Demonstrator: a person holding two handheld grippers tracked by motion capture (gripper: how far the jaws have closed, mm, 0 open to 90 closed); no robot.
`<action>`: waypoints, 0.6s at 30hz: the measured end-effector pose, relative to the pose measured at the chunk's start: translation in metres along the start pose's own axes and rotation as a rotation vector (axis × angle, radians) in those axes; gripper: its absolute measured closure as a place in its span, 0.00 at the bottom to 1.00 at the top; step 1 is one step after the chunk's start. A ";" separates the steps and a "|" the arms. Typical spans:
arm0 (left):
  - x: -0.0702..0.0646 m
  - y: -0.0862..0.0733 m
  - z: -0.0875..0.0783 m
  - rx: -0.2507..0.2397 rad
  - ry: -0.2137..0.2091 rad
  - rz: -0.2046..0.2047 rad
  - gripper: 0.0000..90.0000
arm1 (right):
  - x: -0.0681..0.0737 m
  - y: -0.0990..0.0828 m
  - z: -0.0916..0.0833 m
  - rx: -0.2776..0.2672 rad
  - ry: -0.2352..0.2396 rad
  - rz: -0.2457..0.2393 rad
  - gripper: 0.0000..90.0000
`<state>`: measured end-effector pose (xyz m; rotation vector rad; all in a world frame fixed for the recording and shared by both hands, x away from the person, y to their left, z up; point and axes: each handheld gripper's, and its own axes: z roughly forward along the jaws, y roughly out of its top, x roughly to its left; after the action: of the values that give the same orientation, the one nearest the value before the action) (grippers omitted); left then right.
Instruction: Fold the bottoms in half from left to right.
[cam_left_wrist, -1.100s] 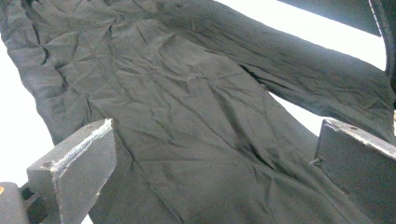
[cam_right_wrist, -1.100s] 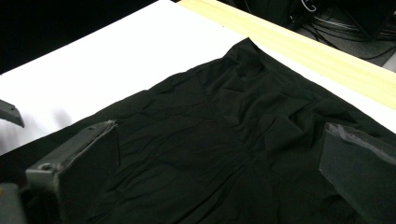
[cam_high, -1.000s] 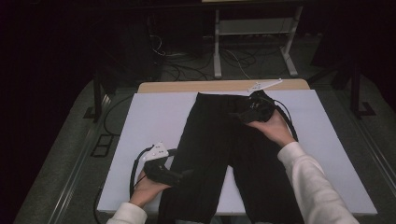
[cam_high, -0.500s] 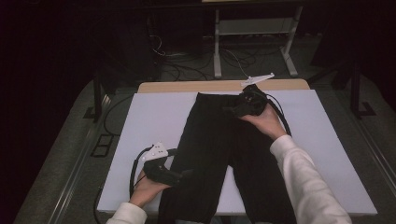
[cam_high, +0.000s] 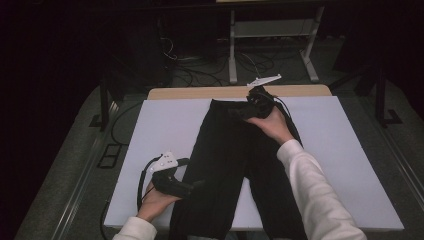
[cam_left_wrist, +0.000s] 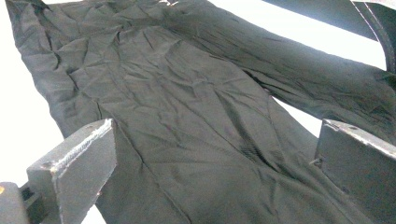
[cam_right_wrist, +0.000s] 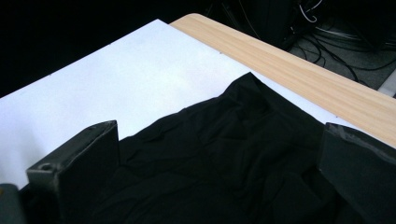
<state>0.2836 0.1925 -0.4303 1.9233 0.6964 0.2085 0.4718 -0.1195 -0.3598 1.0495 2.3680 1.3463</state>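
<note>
High view shows a pair of black trousers spread flat on a white board that covers most of a wooden table, whose bare edge runs just beyond the waistband end of the trousers. The waistband lies at the far side, and the two legs run back toward the person, splitting apart near the board's near edge.

The right gripper sits over the waistband end of the trousers, held by the person's right hand, whose white sleeve crosses the trouser leg on that side. In the right gripper view its two black jaws stand wide apart with the dark cloth lying between them and nothing pinched; the cloth's corner points toward the wooden table edge.

The left gripper rests at the outer edge of the other trouser leg, near the hem end, held by the left hand, with its cable looping on the board beside the trousers. In the left gripper view its jaws are also spread wide, empty, with the creased trouser leg stretching away between them.
</note>
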 end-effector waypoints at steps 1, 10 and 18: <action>0.000 0.000 0.000 -0.002 -0.001 0.001 0.00 | 0.000 0.001 0.002 0.003 0.000 -0.001 0.00; 0.000 0.001 -0.001 -0.013 -0.006 -0.001 0.00 | 0.004 0.008 0.019 0.018 0.000 -0.006 0.00; -0.001 0.001 -0.001 -0.018 -0.008 -0.002 0.00 | 0.007 0.016 0.035 0.024 0.012 -0.001 0.00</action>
<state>0.2831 0.1928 -0.4283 1.9056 0.6889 0.2056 0.4916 -0.0866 -0.3649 1.0492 2.3986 1.3302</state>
